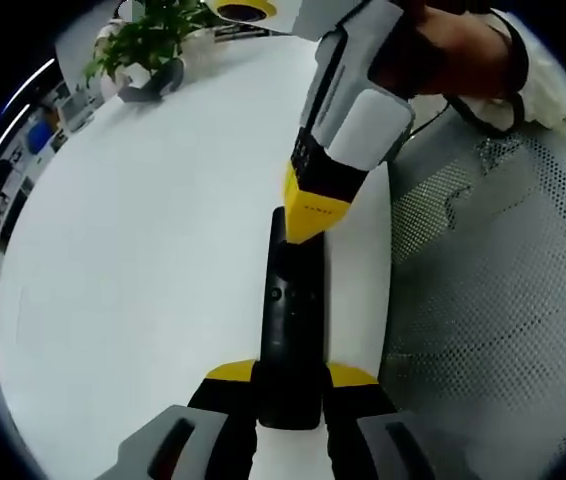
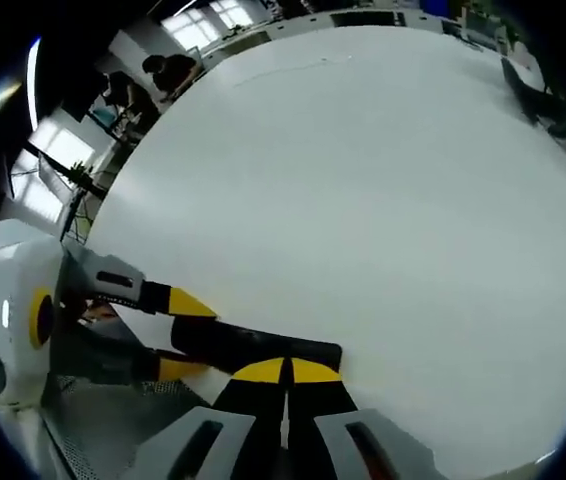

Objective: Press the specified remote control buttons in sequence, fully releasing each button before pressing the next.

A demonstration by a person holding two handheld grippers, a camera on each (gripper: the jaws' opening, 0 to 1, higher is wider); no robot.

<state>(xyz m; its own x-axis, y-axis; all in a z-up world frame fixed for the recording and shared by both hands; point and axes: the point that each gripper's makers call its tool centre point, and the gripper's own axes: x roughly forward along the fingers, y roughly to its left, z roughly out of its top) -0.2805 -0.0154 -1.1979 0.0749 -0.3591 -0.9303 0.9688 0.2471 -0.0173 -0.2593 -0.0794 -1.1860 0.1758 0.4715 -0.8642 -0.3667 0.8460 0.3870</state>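
The left tool [image 1: 288,385] is clamped on the near end of the remote [image 1: 293,330], one jaw on each long side, holding it over the white desk [image 1: 143,280] close to the desk's edge by a mesh chair [image 1: 493,300]. The right tool [image 1: 313,215] comes in from above with its jaws together, forming one yellow tip that sits on the remote's far end. In the right gripper view the closed tip [image 2: 285,372] rests on the remote [image 2: 263,350], with the left tool [image 2: 178,335] gripping from the side. Whether a button is fully pressed cannot be told.

Judgement: a press is in hand. To do it well, the left tool should keep the remote level and steady, the right tip should push straight down, then lift fully clear before moving on. A plant [image 1: 148,45] stands well apart at the desk's far side.
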